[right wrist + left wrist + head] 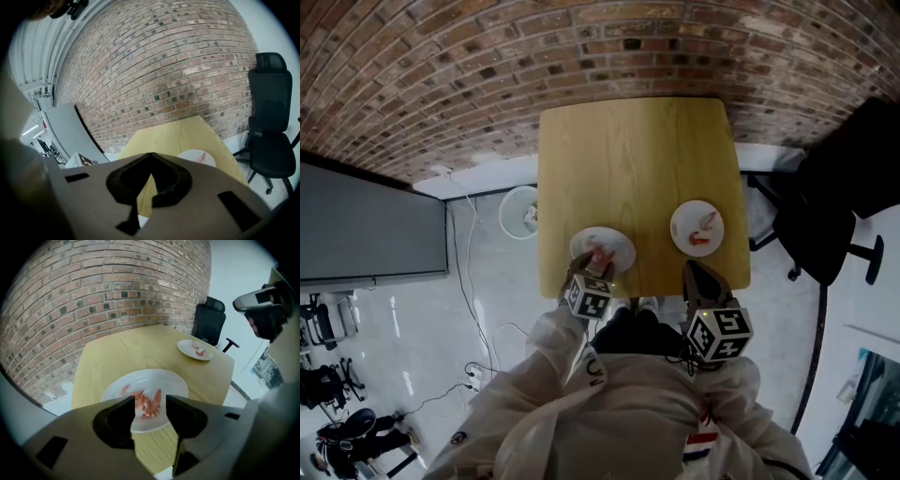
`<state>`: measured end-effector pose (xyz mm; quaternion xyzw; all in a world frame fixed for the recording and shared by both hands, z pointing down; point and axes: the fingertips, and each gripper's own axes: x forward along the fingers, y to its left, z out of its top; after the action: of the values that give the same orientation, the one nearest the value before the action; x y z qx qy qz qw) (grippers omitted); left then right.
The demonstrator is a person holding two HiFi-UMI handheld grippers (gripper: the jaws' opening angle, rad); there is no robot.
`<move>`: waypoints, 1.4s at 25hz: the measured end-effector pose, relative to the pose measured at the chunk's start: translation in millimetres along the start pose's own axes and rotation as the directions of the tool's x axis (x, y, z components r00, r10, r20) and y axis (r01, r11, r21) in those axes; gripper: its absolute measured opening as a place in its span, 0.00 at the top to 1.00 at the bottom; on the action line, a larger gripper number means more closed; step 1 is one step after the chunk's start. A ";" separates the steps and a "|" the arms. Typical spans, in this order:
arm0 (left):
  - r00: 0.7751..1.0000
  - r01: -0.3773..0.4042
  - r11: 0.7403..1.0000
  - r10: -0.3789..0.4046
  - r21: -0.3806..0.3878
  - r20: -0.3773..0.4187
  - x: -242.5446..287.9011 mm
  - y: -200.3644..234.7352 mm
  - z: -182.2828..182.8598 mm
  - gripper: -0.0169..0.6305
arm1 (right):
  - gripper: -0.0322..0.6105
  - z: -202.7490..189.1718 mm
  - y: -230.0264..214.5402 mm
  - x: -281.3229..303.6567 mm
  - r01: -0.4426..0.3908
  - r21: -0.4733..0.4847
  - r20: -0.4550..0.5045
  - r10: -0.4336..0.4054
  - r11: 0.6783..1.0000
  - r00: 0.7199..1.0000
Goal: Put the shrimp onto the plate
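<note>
The left claw (151, 406) hangs tilted down over the near plate (174, 380), low and left of centre in the head view. Its jaws stand apart and press on nothing, so it's released. A small heap of pink shrimp (149, 404) lies on that plate right in the gap between the jaws, and I see no contact with either pad. The right claw (150, 157) sits lower right in the head view, at the front edge of the bench (637, 159). It is clenched tip to tip with nothing in it. Beyond it, right of centre, the far plate (686, 217) holds a few more shrimp (703, 232). From here I couldn't say which plate is the one meant. I'd expect these to be light, soft and curled, with a slick, glossy skin. They would likely slide on the smooth white plate if nudged from one side, and squash or squirt out under a hard pinch. To my eye the place to take one is across the thick middle of the curl, not the thin tail. Come straight down with the jaws either side and close gently. They lie touching in a clump, so a careless grab may lift two or drag a neighbour off the rim. An office chair (825, 211) stands off to the right, by the brick wall (487, 66).
</note>
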<state>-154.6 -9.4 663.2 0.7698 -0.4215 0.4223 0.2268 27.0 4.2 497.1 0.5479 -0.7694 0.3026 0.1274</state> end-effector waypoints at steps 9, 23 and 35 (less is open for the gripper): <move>1.000 -0.005 1.000 0.005 0.003 -0.023 10.6 0.2 -3.5 0.68 | 0.91 -4.5 -8.3 -2.7 0.016 0.006 -0.009 -0.016 1.000 1.000; 0.999 -0.007 1.000 0.009 0.028 -0.038 18.0 1.9 -7.0 0.68 | 0.91 -8.2 -14.2 -5.9 0.032 0.029 -0.005 -0.032 0.999 0.999; 0.998 -0.034 0.997 0.036 0.066 -0.041 22.3 2.9 -7.4 0.68 | 0.91 -8.7 -14.2 -6.5 0.040 0.038 -0.004 -0.039 0.998 0.999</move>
<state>-154.0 -16.0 685.9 0.7601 -0.4161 0.4560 0.2031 41.3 11.4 505.1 0.5648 -0.7524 0.3155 0.1242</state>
